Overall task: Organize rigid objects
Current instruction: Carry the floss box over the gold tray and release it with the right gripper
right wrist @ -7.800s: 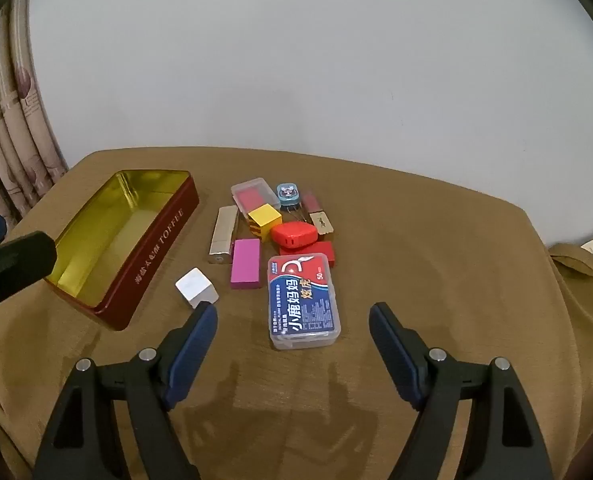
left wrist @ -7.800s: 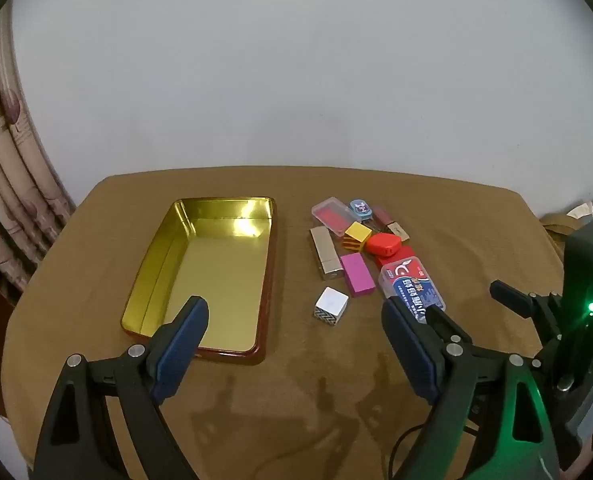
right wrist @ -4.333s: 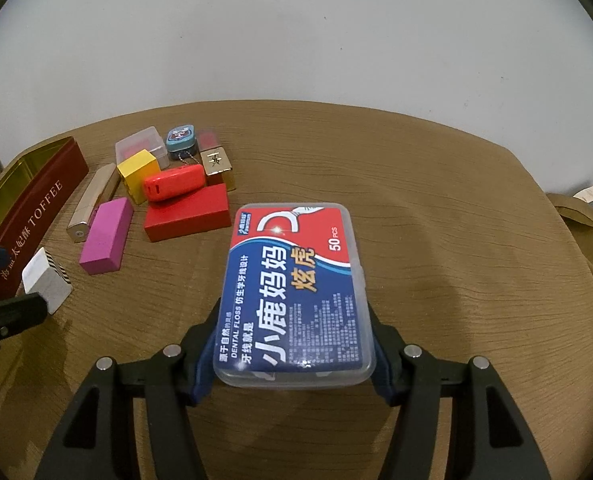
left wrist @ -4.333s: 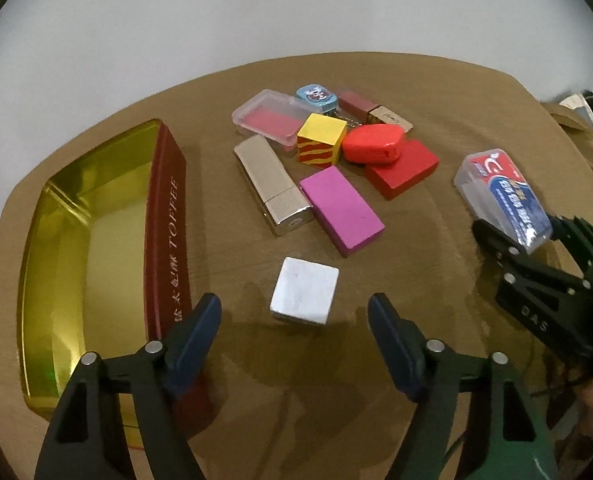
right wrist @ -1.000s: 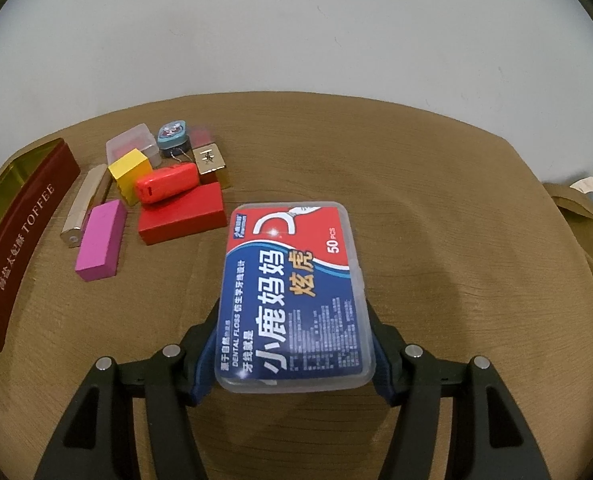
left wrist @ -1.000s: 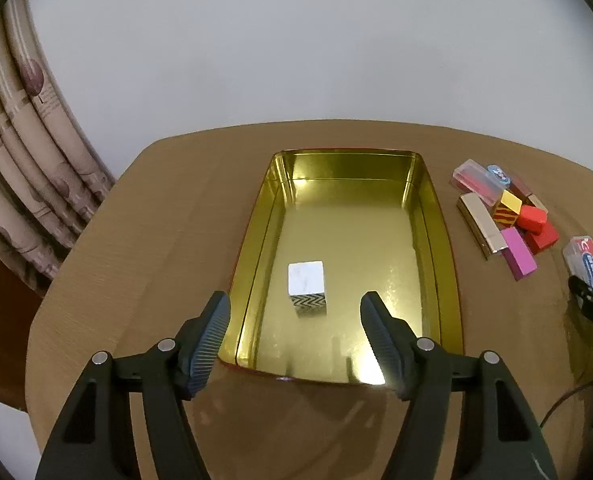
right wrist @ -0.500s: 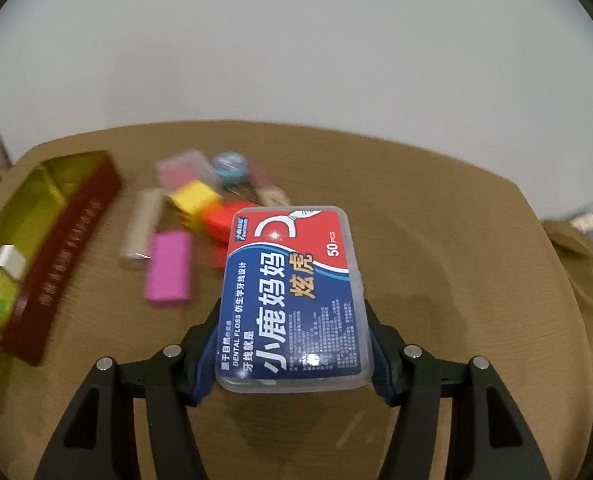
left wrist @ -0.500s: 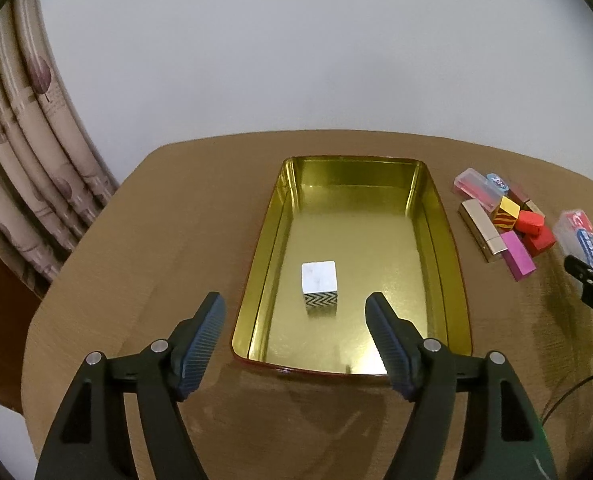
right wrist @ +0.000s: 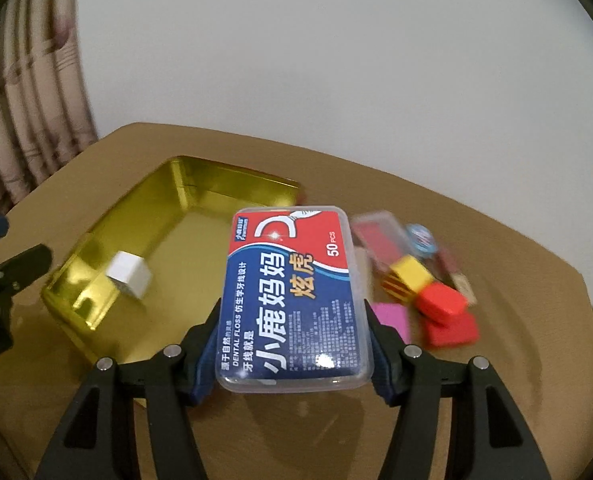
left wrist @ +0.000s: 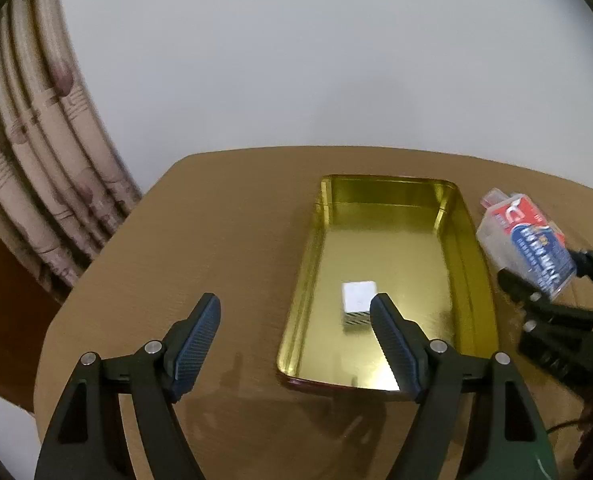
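The right tool (right wrist: 292, 344) is closed on a floss box (right wrist: 294, 296), its two blue pads pressed against the box's long sides near the near end. The box sticks out forward from the tool, label up, held above the counter (right wrist: 516, 380). In the left wrist view the same box (left wrist: 526, 242) hangs just right of the tin (left wrist: 474, 264), near its far right corner, with the right tool (left wrist: 536, 284) below it.

The left tool (left wrist: 294, 340) is wide open and holds nothing. It hovers above the counter (left wrist: 216, 240) at the tin's near left corner; its right pad overlaps the tin's near end in the picture, its left pad lies over bare counter.

Inside the tin (right wrist: 76, 264) a white cube (right wrist: 130, 272) sits on the gold floor, toward the near end and apart from the walls. In the left wrist view the cube (left wrist: 358, 304) shows just left of the left tool's right pad.

To the right of the floss box, on the counter, lies a blurred cluster: a clear case (right wrist: 378, 236) with red inside, a small round blue thing (right wrist: 420, 238), a yellow block (right wrist: 408, 276), a red piece (right wrist: 440, 302) on a red block (right wrist: 452, 330), and a pink block (right wrist: 394, 318) partly hidden behind the right tool.

A curtain (left wrist: 36, 184) hangs at far left.
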`<state>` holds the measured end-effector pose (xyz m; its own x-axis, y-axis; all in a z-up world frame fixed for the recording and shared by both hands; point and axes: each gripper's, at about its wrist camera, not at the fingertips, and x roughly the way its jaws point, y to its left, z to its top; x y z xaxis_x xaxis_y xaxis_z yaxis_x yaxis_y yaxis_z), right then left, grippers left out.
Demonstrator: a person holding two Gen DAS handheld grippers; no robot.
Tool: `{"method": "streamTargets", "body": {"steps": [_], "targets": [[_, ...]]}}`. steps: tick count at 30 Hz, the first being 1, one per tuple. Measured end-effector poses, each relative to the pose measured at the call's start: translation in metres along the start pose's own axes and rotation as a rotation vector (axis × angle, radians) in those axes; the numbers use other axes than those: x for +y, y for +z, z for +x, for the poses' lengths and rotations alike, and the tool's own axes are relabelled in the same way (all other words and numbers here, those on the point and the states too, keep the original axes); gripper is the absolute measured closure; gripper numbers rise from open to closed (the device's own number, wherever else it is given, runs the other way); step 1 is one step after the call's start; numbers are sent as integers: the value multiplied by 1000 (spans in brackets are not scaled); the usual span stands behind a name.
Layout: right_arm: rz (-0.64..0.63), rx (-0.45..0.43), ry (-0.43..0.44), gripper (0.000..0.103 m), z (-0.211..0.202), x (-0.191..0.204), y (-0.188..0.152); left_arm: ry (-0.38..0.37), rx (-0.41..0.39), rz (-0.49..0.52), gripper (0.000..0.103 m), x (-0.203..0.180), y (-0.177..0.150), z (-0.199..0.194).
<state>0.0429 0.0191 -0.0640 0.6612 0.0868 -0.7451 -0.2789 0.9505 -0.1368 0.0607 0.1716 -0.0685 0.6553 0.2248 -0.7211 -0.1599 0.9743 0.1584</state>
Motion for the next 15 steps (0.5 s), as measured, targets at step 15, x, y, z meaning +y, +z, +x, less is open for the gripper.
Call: {"method": "streamTargets", "body": {"steps": [15], "targets": [[-128,75,56,41,40,68,14,37,8,-111,27,36,10,8]]}}
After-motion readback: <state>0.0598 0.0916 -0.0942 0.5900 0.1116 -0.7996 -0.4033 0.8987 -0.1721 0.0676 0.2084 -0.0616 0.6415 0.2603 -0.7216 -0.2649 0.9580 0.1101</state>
